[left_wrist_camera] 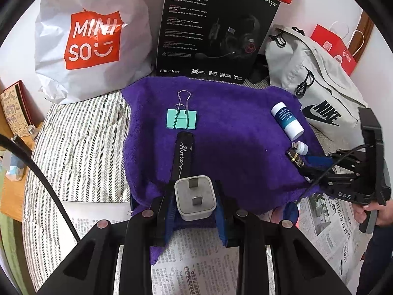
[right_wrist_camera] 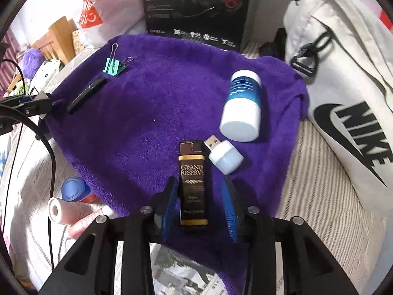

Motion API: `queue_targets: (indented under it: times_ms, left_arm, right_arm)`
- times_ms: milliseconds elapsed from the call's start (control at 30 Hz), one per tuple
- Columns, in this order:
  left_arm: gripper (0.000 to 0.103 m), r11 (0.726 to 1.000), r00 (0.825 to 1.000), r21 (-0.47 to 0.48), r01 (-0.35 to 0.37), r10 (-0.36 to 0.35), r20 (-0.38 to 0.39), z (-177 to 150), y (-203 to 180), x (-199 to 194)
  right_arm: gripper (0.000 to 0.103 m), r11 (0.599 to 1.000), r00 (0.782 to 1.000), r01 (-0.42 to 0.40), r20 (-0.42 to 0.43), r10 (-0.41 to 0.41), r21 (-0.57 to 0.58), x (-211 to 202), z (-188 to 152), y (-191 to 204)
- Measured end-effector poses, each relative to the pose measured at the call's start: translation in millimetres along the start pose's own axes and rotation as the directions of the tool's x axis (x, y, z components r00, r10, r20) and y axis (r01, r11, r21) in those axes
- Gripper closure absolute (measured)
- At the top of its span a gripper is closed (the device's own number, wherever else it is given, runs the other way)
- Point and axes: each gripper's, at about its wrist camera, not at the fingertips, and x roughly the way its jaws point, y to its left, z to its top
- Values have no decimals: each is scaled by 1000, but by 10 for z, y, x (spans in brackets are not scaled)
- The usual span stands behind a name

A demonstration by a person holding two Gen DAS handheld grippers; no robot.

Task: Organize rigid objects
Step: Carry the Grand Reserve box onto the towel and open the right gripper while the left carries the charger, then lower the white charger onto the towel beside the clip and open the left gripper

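My left gripper is shut on a white plug adapter, held over the near edge of a purple towel. Beyond it lie a black "Horizon" pen and a teal binder clip. My right gripper is open, its blue fingers on either side of a brown "Grand Reserve" lighter that lies on the towel. A white USB light and a blue-white tube lie just beyond it. The right gripper also shows in the left wrist view.
A Miniso bag, a black headset box and a grey Nike bag stand behind the towel. Newspaper covers the near side. A blue-capped bottle and a paper roll lie left of the right gripper.
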Motion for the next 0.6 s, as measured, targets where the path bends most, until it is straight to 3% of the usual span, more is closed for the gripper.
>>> queue_targets:
  times_ms: [133,600]
  left_arm:
    - [76,1000,999,-5,25,-26,-35,82,7,101]
    - [76,999,999,43,19,-18,-37,326,-243,344]
  right_arm:
    - [56,999,1000,-19,22,18,45,-163,-71,-52]
    - [55,982,992,-39,121,17,184,-525,-332,-161]
